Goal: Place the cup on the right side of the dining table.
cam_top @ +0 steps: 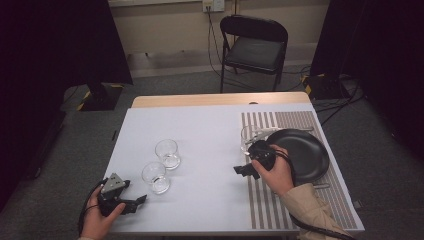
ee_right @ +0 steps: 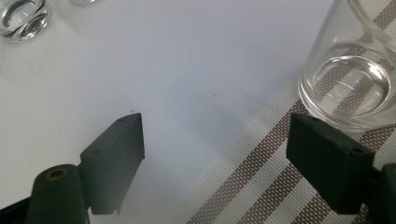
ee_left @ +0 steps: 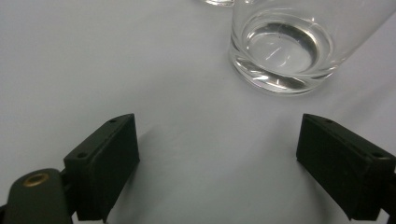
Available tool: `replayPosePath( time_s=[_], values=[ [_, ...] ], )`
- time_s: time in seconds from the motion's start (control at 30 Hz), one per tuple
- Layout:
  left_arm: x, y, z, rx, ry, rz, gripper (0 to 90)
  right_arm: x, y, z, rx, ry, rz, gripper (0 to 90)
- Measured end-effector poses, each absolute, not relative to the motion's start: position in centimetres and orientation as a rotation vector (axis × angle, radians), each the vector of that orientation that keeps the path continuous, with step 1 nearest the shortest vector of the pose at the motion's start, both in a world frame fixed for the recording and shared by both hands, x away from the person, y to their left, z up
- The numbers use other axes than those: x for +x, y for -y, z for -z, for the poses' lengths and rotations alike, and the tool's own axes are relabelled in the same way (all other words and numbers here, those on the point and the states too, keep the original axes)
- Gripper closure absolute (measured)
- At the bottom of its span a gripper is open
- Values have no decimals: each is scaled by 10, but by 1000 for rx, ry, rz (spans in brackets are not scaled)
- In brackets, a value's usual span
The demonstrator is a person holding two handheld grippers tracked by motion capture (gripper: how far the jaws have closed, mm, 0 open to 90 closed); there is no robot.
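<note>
L claw (ee_left: pixel 219 168) apart, empty, near-left of table (cam_top: pixel 210 125), by nearest glass (ee_left: pixel 285 51). R claw (ee_right: pixel 215 163) apart, empty, beside glass on striped mat (ee_right: pixel 345 84).

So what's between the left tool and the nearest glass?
Nothing: in the left gripper view, bare white table separates the open left tool from the glass.

Bg: black folding chair (cam_top: pixel 254 47) past tabletop's far edge, grey carpet floor (cam_top: pixel 165 85), beige wall (cam_top: pixel 165 25) w/ outlet (cam_top: pixel 213 5), dark curtains (cam_top: pixel 55 40) both sides.
</note>
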State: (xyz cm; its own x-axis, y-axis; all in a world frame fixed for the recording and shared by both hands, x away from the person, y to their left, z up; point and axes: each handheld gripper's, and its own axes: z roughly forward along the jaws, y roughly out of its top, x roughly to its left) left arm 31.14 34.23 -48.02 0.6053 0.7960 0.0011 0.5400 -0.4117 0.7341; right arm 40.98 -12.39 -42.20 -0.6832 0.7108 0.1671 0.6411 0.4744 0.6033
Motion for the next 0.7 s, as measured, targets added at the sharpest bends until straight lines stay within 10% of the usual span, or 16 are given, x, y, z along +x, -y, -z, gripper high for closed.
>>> replayPosePath(
  time_s=[0.7],
  values=[
    [311,-342,480,2117,-1050,-461,122,404,121,426,1181,-2628,-995,182]
  ],
)
